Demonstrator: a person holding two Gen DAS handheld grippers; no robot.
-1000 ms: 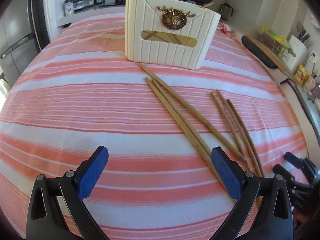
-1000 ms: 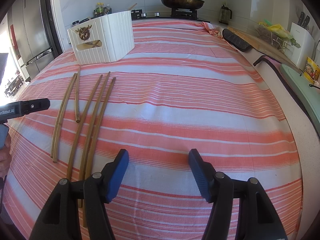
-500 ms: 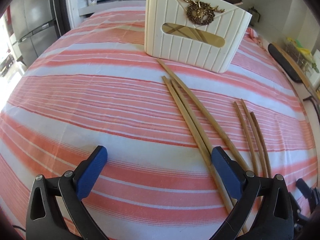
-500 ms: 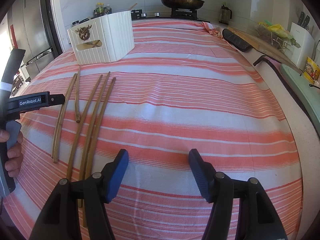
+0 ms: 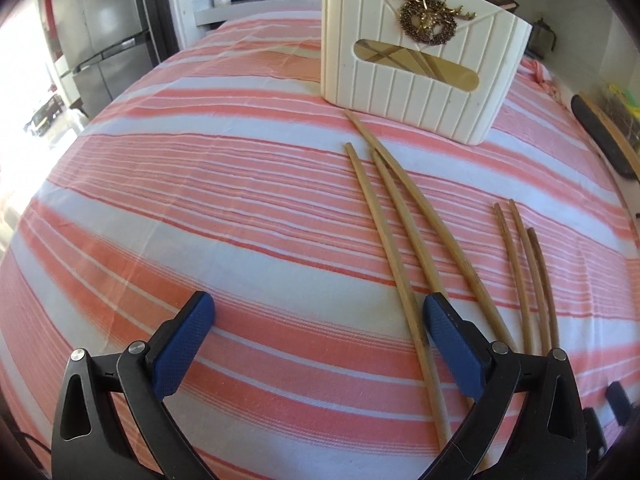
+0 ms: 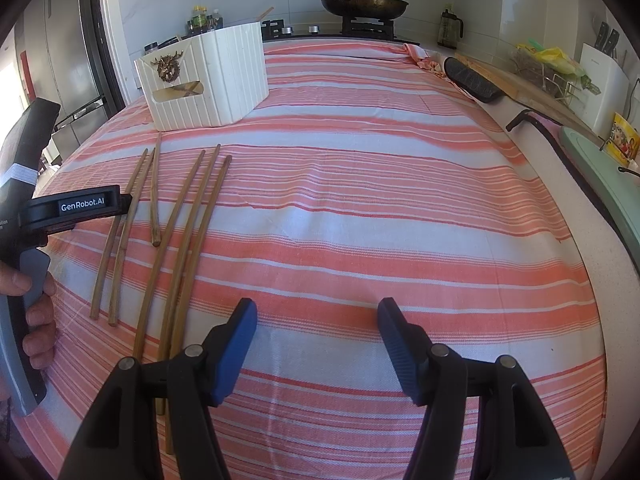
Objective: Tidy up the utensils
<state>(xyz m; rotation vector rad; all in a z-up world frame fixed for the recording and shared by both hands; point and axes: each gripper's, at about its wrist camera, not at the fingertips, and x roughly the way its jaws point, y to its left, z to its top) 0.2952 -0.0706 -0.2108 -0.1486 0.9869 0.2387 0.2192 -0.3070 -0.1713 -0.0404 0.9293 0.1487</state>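
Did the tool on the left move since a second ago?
Yes. In the right wrist view, the left tool reaches further in from the left edge, now over the two thin chopsticks, which lie as before. Its jaws stand open, holding nothing.

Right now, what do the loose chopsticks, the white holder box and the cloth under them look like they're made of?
Chopsticks: likely bamboo or light wood, matte tan, with faint grain and darker marks.
Holder box: probably moulded plastic, cream, matte, evenly ribbed walls; its deer emblem looks like gold-toned metal.
Cloth: woven cotton-like fabric, coral and white stripes, soft wrinkles.
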